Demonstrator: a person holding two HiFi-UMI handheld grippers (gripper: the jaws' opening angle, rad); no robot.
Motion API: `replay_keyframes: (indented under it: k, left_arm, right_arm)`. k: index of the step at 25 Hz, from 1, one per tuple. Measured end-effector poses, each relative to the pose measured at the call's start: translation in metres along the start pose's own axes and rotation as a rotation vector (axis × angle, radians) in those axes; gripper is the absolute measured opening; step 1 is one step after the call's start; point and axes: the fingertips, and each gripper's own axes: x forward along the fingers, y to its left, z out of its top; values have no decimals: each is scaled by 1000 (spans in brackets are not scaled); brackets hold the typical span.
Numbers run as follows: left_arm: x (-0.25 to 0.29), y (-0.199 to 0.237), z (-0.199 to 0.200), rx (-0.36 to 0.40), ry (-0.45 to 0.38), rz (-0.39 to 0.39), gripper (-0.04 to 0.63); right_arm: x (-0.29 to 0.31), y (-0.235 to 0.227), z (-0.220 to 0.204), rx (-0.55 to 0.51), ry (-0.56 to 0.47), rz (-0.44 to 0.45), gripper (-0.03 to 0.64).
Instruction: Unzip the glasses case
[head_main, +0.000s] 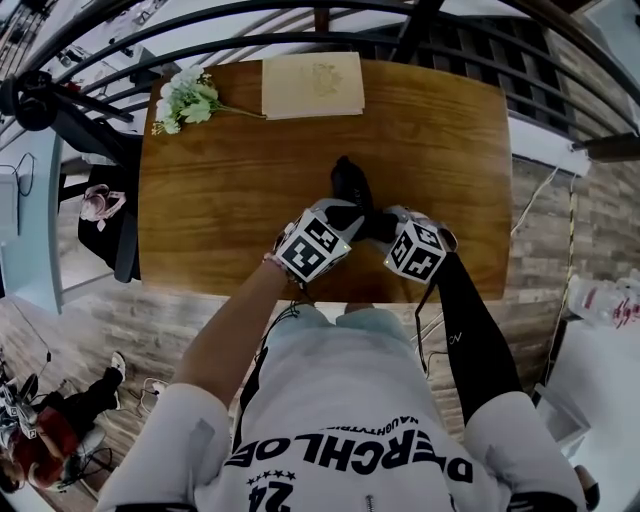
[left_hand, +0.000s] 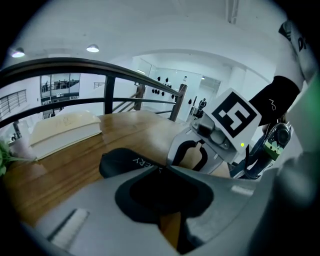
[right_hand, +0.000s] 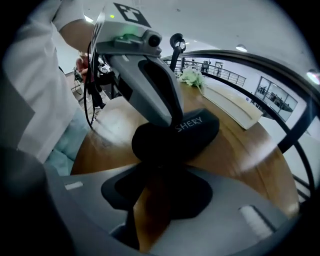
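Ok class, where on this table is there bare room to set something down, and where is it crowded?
Bare wood lies left, between the flowers and the left gripper, and right, from the cream book to the table's right edge. Front centre is crowded: there the right gripper joins the left at the glasses case.

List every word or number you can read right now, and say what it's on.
"SHERY": white print on the black glasses case; its start may be covered.
"24": seemingly, low on the white shirt.
Large shirt lettering: upside down in the head view, not surely readable.
Emblem on the cream book: too blurred to read.
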Motion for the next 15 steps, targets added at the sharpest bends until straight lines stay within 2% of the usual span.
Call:
replay_keyframes:
  k: [2,3,4,6,8,11,13,15]
  left_arm:
    - [0,0,0,0,2,-15,42]
    - [-1,0,-1,14,12,-23,42]
    - [-2,0,-1,38,30,-30,43]
    - [-6,-1,2,96,61,-38,62]
    - [-10,0,9,119,55,-28,92]
    - [-9,3,18,116,31,7,98]
    - [-1,3,16,107,46,15,98]
    - [5,2,14,100,60,25,93]
  right_arm:
    - [3,1,0,-15,-12,15,158]
    - [2,0,0,-11,-17,16,137]
    - [0,-1,0,4,-20,6,80]
    - [-8,-4,2,67,-32,-27,29]
    - [-15,-3,7,125,-42,-67,29]
    - [-15,2,7,157,-18,-121,29]
    - [-12,2,1,132,28,-165,29]
    - [-11,-4,-6,51,92,-223,29]
